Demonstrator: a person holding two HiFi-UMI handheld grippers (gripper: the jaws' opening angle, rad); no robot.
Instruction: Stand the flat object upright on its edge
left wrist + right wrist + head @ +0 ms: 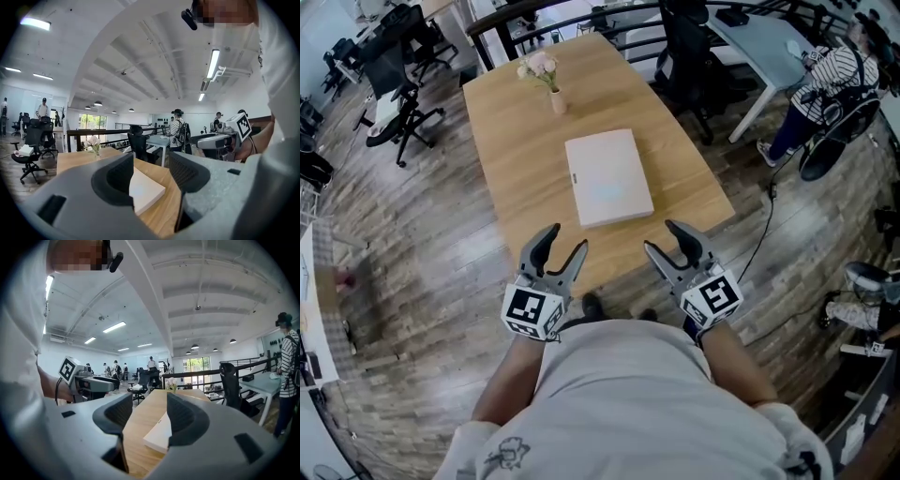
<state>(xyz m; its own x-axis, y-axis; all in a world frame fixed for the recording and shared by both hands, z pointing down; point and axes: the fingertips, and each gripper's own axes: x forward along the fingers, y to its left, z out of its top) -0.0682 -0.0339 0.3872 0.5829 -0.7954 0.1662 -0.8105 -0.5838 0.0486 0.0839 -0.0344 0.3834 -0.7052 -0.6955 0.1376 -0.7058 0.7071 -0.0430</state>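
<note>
White and flat, the box (608, 177) lies on its broad face near the middle of a long wooden table (511, 150), not yet raised onto an edge. A person in a pale shirt stands at the table's near end and holds a gripper in each hand. The left gripper (566, 239) sits off the box's near left corner and the right gripper (661, 236) off its near right corner, both pointing roughly level toward it. Each gripper's own view shows its jaws spread wide with nothing pinched between them; the box is framed in the gap but lies farther along the tabletop, clear of the pads. A small vase of pale flowers (546, 75) stands at the table's far end, well apart from the box. Black office chairs (394, 89) ring the wood-floored room, and a person in a striped top (830, 75) stands by a grey desk (759, 42) to the right.
</note>
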